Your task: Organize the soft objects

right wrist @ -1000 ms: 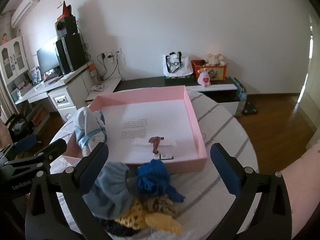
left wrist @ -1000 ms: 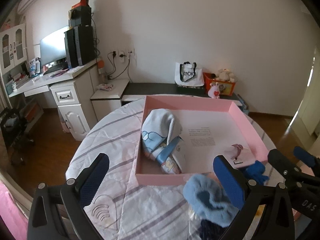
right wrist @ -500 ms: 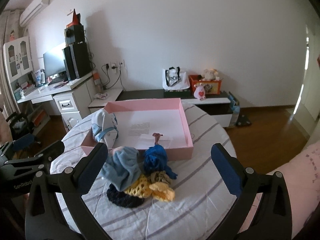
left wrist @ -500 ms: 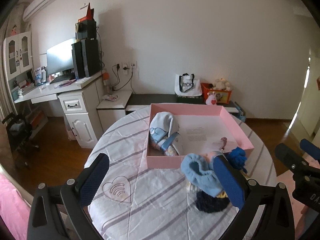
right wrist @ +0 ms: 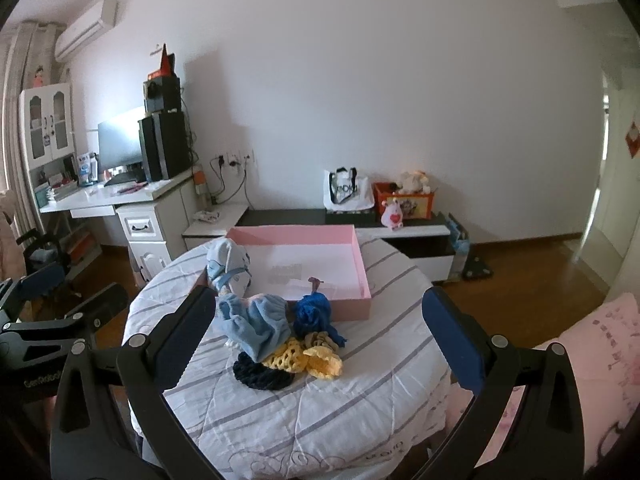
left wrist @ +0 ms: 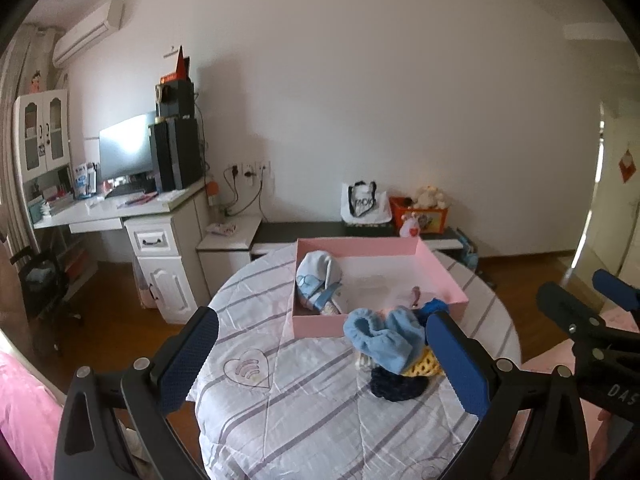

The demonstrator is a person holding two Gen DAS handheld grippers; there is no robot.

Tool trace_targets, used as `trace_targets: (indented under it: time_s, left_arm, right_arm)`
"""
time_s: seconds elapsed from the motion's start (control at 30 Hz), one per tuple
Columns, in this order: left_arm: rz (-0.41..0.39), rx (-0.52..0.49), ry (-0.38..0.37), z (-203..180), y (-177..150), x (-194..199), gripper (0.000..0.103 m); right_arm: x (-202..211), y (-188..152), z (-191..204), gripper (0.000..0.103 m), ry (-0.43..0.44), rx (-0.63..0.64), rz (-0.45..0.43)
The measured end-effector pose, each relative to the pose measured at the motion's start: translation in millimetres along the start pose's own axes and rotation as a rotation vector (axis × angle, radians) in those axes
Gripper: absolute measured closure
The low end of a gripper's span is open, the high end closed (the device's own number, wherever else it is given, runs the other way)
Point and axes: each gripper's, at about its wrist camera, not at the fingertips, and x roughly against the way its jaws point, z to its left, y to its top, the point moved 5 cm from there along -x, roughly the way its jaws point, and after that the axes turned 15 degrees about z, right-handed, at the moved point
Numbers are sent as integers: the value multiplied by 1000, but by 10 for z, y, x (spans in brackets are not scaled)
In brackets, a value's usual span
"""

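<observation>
A pink box (left wrist: 440, 270) (right wrist: 362, 264) sits on a round table with a striped cloth (left wrist: 312, 408) (right wrist: 320, 412). A pale blue and white folded cloth (left wrist: 318, 280) (right wrist: 228, 262) lies in its left end. In front of the box is a pile: a light blue fleece piece (left wrist: 380, 338) (right wrist: 256, 322), a royal blue knit (right wrist: 314, 312), yellow crochet pieces (right wrist: 308, 360) and a dark navy piece (left wrist: 396, 386) (right wrist: 260, 374). My left gripper (left wrist: 324, 364) is open and empty, well back from the pile. My right gripper (right wrist: 320, 354) is open and empty, also held back.
A white desk (left wrist: 120, 208) with monitor and speakers stands at the left wall. A low dark bench (right wrist: 328, 216) carries a white bag, an orange box and plush toys. Pink bedding (right wrist: 580, 360) lies at the right. Wood floor surrounds the table.
Both grippers have pulled back and up from the table, so the box and pile look smaller and farther. Both stay open and empty. The objects have not moved.
</observation>
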Motion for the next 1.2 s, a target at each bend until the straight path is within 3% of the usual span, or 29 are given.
trace_targets:
  time_s: [0.53,0.93,1.2]
  left_arm:
    - [-160,5,4,-92,-344,820,0]
    - [-233,14,20,-165,-512,1036,0]
    - [-239,16,33,-208,-589,1053,0]
  right_arm:
    - [772,-99,97,0,-18,26,-153]
    - [1107,-155,133,0,-22,44,-240]
    - [1162,-182,136,0,-21,46,-254]
